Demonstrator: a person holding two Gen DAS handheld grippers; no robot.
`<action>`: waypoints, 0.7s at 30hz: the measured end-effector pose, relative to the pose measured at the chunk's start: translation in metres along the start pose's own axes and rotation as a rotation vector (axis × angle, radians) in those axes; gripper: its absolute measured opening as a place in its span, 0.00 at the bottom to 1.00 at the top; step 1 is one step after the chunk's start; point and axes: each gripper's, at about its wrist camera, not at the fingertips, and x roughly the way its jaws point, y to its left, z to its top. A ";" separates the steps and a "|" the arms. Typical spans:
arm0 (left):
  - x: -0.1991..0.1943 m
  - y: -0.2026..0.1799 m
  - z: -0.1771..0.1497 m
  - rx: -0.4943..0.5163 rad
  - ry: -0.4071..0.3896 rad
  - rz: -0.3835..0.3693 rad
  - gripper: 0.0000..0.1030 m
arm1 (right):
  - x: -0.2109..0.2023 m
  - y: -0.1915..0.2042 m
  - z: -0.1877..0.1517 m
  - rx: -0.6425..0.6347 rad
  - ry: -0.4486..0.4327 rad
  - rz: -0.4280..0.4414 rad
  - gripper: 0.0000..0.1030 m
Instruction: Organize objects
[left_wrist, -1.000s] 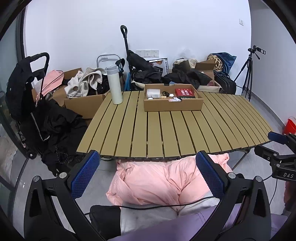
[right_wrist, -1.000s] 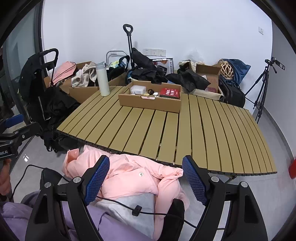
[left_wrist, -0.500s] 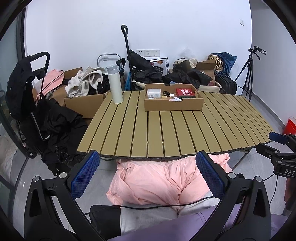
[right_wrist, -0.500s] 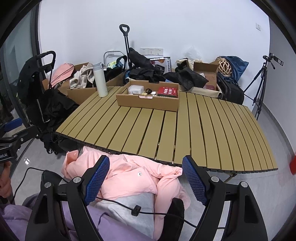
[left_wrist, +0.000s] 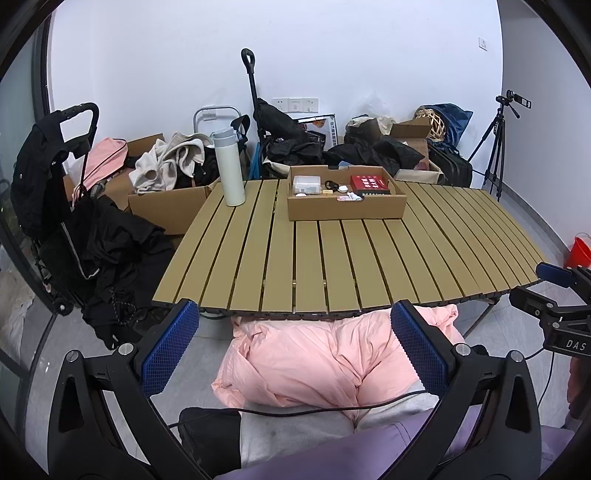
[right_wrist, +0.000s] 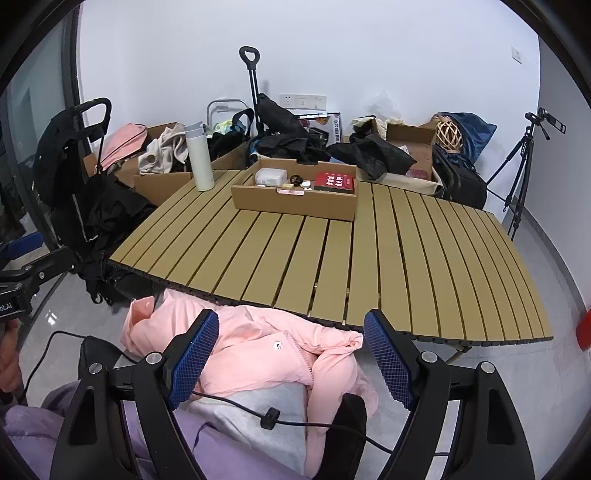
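A shallow cardboard box (left_wrist: 346, 212) (right_wrist: 295, 204) stands at the far middle of the slatted table (left_wrist: 332, 258) (right_wrist: 388, 258). It holds a red box (left_wrist: 370, 183) (right_wrist: 335, 182), a clear plastic case (left_wrist: 306, 184) (right_wrist: 271, 176) and several small items. A white thermos (left_wrist: 229, 167) (right_wrist: 199, 157) stands upright to the box's left. My left gripper (left_wrist: 295, 350) is open and empty, held below the table's near edge above my lap. My right gripper (right_wrist: 291, 358) is open and empty there too.
A pink jacket (left_wrist: 332, 362) (right_wrist: 258, 347) lies on my lap with a black cable (right_wrist: 273, 421) across it. Cardboard boxes of clothes (left_wrist: 166, 173), a black stroller (left_wrist: 55, 177), bags and a tripod (left_wrist: 495, 147) crowd the floor behind and left of the table. A red bucket (left_wrist: 578, 251) stands at right.
Both grippers stay open and low by my lap. The right wrist view has shifted slightly, the left barely.
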 end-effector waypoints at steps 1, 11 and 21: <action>0.000 0.000 0.000 -0.001 0.001 0.000 1.00 | 0.000 0.000 0.000 0.001 0.001 0.000 0.82; 0.000 -0.002 0.000 0.000 0.007 0.000 1.00 | 0.002 -0.001 -0.001 0.011 0.006 -0.010 0.82; 0.000 -0.001 -0.001 -0.017 0.023 -0.003 1.00 | 0.002 -0.005 0.000 0.025 0.007 -0.012 0.82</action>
